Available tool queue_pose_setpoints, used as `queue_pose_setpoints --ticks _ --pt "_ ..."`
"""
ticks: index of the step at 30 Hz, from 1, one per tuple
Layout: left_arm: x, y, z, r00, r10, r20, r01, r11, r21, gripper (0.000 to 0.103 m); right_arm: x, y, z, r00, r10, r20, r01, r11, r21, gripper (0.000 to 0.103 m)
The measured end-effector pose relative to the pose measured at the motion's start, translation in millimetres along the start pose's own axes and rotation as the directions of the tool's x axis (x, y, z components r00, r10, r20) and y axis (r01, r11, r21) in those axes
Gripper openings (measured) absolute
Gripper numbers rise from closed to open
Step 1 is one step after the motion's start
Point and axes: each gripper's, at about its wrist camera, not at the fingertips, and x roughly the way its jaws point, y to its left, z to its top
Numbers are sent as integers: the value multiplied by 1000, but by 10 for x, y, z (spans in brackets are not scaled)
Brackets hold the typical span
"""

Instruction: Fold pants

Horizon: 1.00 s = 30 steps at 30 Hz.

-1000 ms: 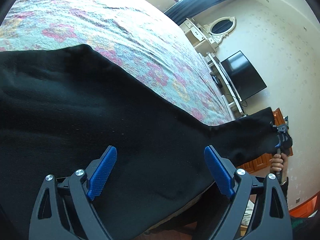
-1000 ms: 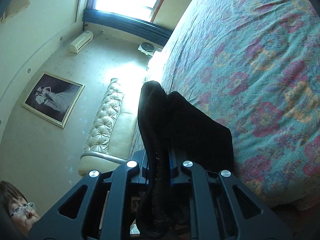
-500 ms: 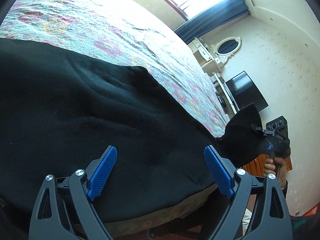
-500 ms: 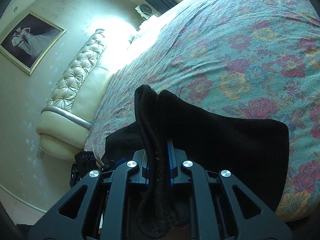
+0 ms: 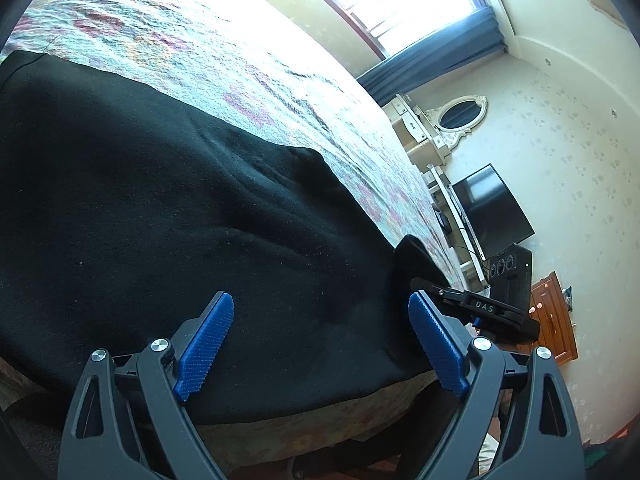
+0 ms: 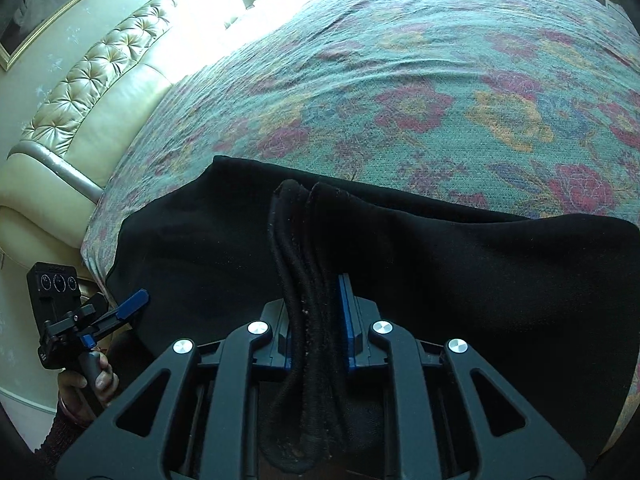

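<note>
The black pants (image 5: pixel 168 208) lie spread along the near edge of the flowered bedspread (image 5: pixel 256 80). My left gripper (image 5: pixel 320 344) is open and empty, its blue pads (image 5: pixel 206 340) just above the cloth near the bed's edge. My right gripper (image 6: pixel 316 312) is shut on a bunched hem of the pants (image 6: pixel 304 240) and holds it low over the spread cloth (image 6: pixel 480 264). The right gripper also shows in the left wrist view (image 5: pixel 472 306), at the pants' right end. The left gripper shows in the right wrist view (image 6: pixel 120 312), open, at the left.
A cream tufted headboard (image 6: pixel 92 80) stands left of the bed. A dresser with an oval mirror (image 5: pixel 460 114), a dark TV (image 5: pixel 492 208) and a wooden cabinet (image 5: pixel 554 316) line the far wall. A window with dark curtains (image 5: pixel 432 52) is behind the bed.
My right gripper has carried the held hem down and leftward, closer to the left gripper, laying more cloth on the bed. The left gripper has stayed open over the pants.
</note>
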Motion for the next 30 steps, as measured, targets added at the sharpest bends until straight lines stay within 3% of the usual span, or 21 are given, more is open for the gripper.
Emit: queue_pose_setpoints --ticks 3,4,6,9,14,17,20,25,28,30 --pt "26 -57 13 1000 5 1 -5 1000 -3 88 106 -18 -44 998 68 -2 -68 996 59 50" --pt "-9 -34 -5 1000 5 4 -5 1000 -5 88 129 -4 -56 996 87 -3 -87 994 67 53" --pt "-33 -18 -2 1000 8 11 -8 1000 -9 88 172 27 -72 991 136 -4 -135 987 82 72" --pt "-82 29 7 1000 7 25 -6 1000 -28 88 213 44 -91 981 195 2 -194 976 101 85" --pt "-227 123 41 998 8 63 -4 998 -69 88 99 -71 -87 953 298 62 -304 938 164 85" --pt "-353 186 80 995 26 95 -19 998 -65 88 18 -171 -106 950 293 107 -309 932 190 85" --pt "-553 327 160 990 50 134 -40 997 -72 88 106 -217 -122 953 293 79 -303 934 190 84" --pt "-1054 819 384 976 78 202 -47 987 -155 88 60 -163 -113 942 323 88 -334 923 193 84" --pt "-1309 1161 558 962 167 215 -132 977 -170 88 25 -162 -137 936 340 94 -353 913 205 84" --pt "-1387 1390 652 959 188 213 -146 969 -197 88 16 -169 -166 932 351 94 -363 906 217 84"
